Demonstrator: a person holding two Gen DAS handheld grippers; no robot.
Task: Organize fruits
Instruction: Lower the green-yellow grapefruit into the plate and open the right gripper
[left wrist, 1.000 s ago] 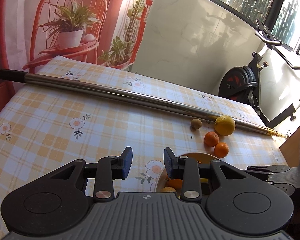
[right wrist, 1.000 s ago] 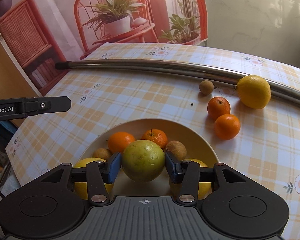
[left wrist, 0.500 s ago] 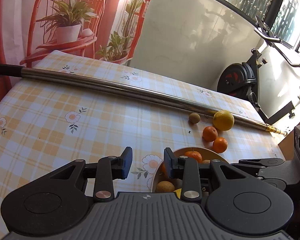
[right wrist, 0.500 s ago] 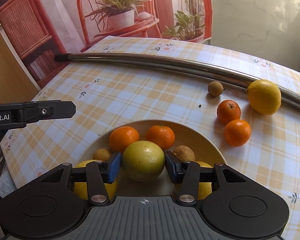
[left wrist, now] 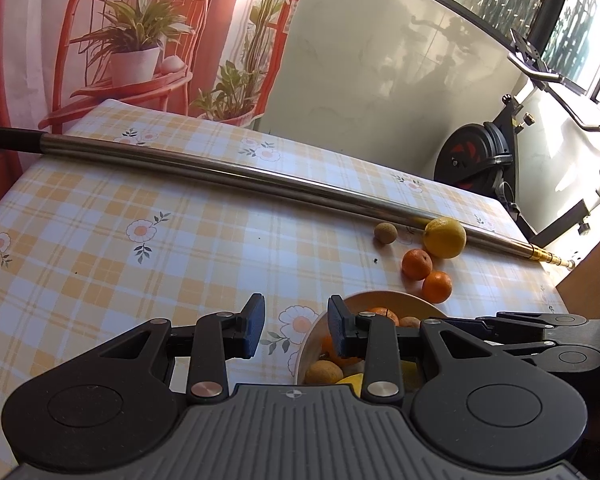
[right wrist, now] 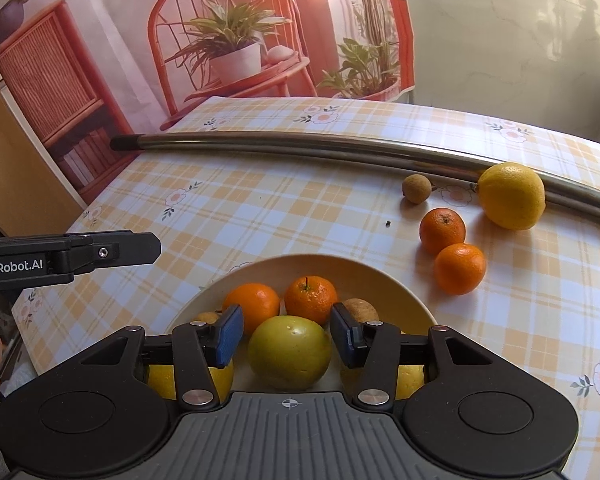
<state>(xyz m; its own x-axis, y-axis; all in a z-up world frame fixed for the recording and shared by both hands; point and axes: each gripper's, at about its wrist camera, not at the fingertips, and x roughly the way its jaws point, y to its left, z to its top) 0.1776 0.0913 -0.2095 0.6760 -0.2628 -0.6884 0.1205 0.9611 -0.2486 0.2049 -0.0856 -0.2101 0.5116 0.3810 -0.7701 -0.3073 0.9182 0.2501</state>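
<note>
the right wrist view looks straight into the cream bowl (right wrist: 396, 292), where the right hand-held gripper (right wrist: 288, 340) has its blue pads at either side of a green-yellow round fruit (right wrist: 288, 352); small gaps show at both pads, so the jaws stand apart around it rather than clamped, and the fruit sits in the bowl among two mandarins, small brown fruits and lemons. the left wrist view shows only the bowl's edge (left wrist: 312, 344) behind its own fingers. there the left hand-held gripper (left wrist: 296, 332) is narrowly parted on nothing, above the checked tabletop (left wrist: 140, 272). both views show a lemon (right wrist: 512, 196), two mandarins (right wrist: 442, 230) and a small brown fruit (right wrist: 417, 188) loose beside a long metal pole (right wrist: 300, 146).
</note>
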